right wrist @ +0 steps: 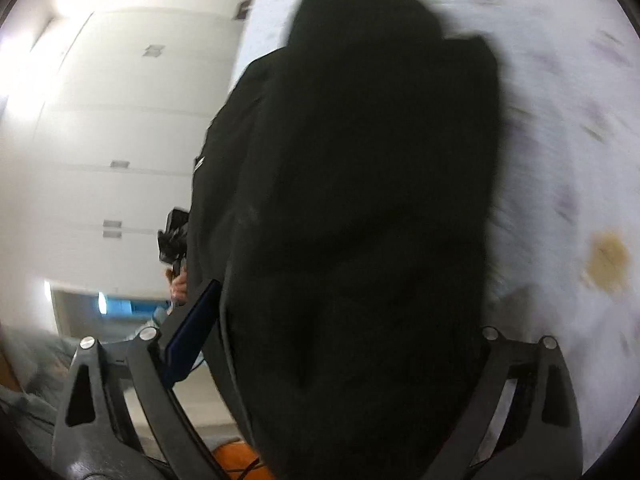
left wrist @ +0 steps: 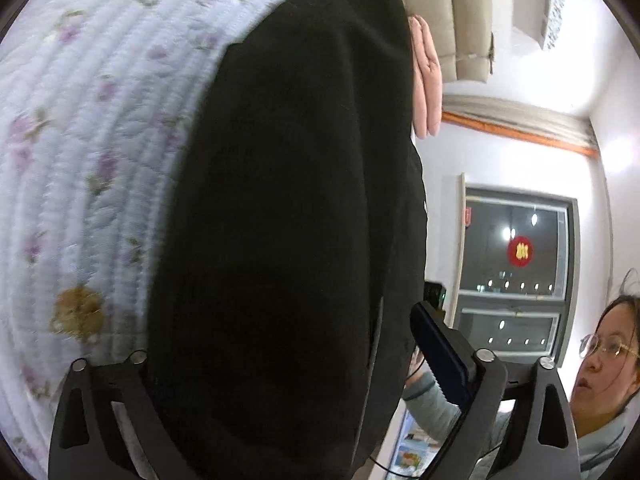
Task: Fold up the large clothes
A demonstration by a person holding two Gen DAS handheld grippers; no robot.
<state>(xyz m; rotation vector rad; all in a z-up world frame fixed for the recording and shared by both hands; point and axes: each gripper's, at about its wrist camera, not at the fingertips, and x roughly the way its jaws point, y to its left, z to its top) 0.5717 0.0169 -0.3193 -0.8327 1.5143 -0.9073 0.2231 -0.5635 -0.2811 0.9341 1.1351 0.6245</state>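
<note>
Where the black garment [left wrist: 288, 216] hangs over the floral quilted bed [left wrist: 92, 152], it fills both views. Left hand-held gripper [left wrist: 280, 380] and right hand-held gripper [right wrist: 344, 360] stand spread wide, cloth between the fingers (pad contact hidden). Brown stain [left wrist: 76, 314] beside garment.

Hidden behind the bulky black fabric garment [left wrist: 280, 220]: much of the white floral quilted bedspread [left wrist: 100, 120]. Right-wrist view smeared by motion blur.

You see a black garment [left wrist: 288, 220] between your left tool's [left wrist: 280, 380] dark-blue-padded fingers, a white quilt [left wrist: 100, 120] with lilac flowers and a tan stain [left wrist: 78, 314] beside it.
</note>
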